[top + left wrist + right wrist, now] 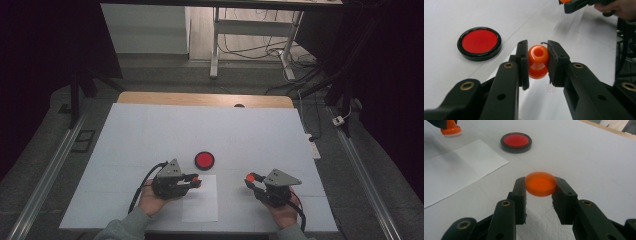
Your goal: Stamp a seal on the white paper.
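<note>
Two light, hard plastic bits: my left hand-held gripper [537, 62] squeezes the stamp [538, 61] mid-frame, my right [540, 185] pinches the slippery cap [540, 183] by its rim.

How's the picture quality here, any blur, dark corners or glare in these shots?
High view: dark edges and corners, the white table evenly lit, small things soft. Left gripper view: the orange stamp is fairly sharp, the near tool arms blurred, a faint sheen on the red ink pad. Right gripper view: the orange cap is sharp, the background softer.
</note>
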Demonstrator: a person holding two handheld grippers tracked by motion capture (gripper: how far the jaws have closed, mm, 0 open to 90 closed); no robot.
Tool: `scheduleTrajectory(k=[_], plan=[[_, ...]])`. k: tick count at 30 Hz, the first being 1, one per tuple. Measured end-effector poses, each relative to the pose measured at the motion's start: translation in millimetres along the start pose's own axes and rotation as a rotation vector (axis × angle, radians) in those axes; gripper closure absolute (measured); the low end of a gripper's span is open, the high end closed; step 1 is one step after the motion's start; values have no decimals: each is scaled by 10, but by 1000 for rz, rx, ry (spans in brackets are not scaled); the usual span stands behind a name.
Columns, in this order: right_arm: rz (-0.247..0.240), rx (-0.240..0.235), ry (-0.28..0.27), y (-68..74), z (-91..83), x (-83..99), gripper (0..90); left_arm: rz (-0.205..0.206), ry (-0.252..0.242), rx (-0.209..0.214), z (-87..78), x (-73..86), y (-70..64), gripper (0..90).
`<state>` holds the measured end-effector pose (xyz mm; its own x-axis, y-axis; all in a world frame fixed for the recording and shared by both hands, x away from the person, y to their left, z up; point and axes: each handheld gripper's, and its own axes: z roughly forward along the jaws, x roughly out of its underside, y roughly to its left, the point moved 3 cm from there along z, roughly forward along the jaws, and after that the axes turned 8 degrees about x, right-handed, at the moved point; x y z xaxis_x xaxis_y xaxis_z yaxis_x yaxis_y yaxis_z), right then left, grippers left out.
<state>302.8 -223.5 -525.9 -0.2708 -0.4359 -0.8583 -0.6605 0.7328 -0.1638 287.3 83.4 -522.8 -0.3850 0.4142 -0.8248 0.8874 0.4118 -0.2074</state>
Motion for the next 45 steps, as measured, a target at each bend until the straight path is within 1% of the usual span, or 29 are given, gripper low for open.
scheduleTrajectory(k=[4, 6, 10, 14, 19, 26, 27, 32, 35, 38, 40, 45], plan=[[-3, 7, 9, 7, -1, -2, 647, 2, 17, -7, 54, 30, 10, 721], [1, -3, 3, 14, 5, -1, 646, 7, 28, -6, 96, 36, 10, 721], [-2, -2, 4, 5, 8, 1, 646, 15, 44, -3, 163, 31, 26, 721], [-2, -3, 5, 2, 4, 0, 646, 11, 56, -4, 211, 33, 58, 721], [-6, -1, 11, 7, 11, 1, 646, 20, 90, -21, 266, 46, 70, 721], [-4, -2, 10, 5, 11, 2, 646, 18, 125, -22, 334, 60, 96, 721], [-7, 3, 14, 4, 8, 2, 646, 18, 127, -25, 344, 62, 97, 722], [-7, -9, 11, 15, 19, 4, 646, 18, 139, -25, 380, 73, 108, 722], [-8, -7, 12, 13, 15, 3, 646, 20, 145, -24, 398, 84, 106, 722], [-7, -7, 13, 10, 15, 6, 646, 21, 143, -25, 398, 87, 106, 722], [-7, -7, 13, 11, 15, 6, 646, 29, 143, -28, 395, 97, 104, 722], [-7, -5, 10, 13, 10, 4, 646, 40, 122, -55, 402, 131, 69, 723]])
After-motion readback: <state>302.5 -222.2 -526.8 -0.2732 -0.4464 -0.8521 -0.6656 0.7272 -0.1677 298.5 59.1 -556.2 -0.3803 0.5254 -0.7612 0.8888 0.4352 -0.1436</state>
